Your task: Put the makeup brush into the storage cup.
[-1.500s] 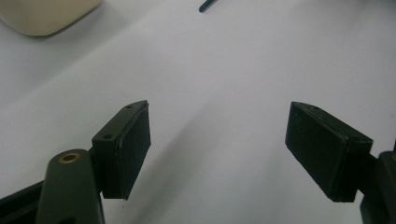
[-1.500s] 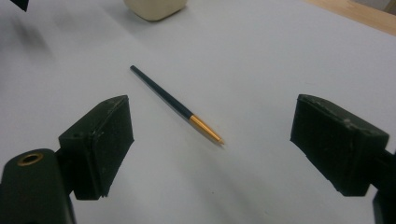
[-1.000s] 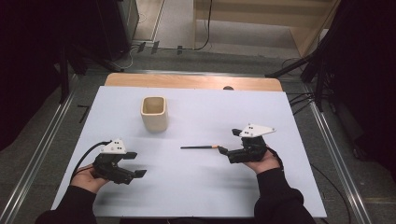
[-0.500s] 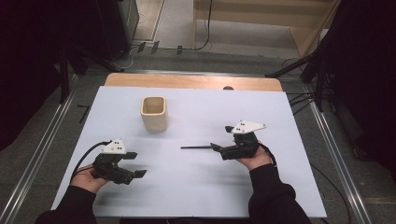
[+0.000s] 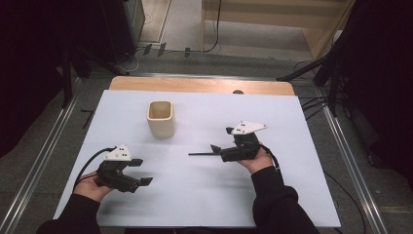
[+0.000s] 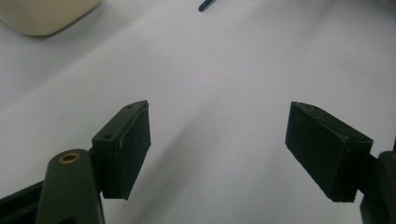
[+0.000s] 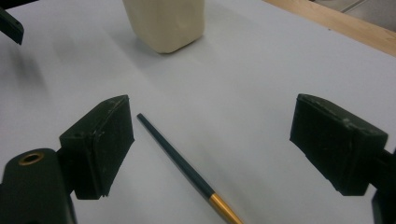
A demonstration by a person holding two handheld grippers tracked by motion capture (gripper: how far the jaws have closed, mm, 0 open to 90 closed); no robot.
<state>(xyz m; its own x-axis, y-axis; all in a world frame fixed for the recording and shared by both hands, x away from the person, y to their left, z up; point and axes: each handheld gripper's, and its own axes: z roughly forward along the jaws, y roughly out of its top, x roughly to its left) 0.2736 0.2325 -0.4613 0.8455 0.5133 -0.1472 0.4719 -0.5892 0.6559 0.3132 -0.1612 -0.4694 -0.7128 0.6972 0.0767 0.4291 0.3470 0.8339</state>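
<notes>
A thin dark stick with a gold band point(image 7: 177, 158) lies flat on the white table sheet point(image 5: 204, 195), pointing left point(image 5: 200, 153). My right gripper point(image 5: 221, 140) is open and low over the stick's right end, and in the right gripper view the stick lies between the jaws point(image 7: 212, 140), nearer the left one and untouched. A cream square cup point(image 5: 160, 118) stands upright at the back left point(image 7: 166, 23). My left gripper point(image 5: 142, 171) rests open at the front left, with nothing between its jaws point(image 6: 217, 140). The cup's base point(image 6: 46, 16) and the stick's tip point(image 6: 205, 4) show far ahead of it.
The white sheet covers a wooden table whose bare back edge point(image 5: 199, 85) shows behind the cup. Metal rails point(image 5: 44, 161) run along both sides on the floor. A tip of the left gripper point(image 7: 9, 25) shows at the upper left of the right gripper view.
My right gripper has moved left and slightly forward, so its open jaws now straddle the stick's right end. The left gripper, the cup and the stick have stayed put.
</notes>
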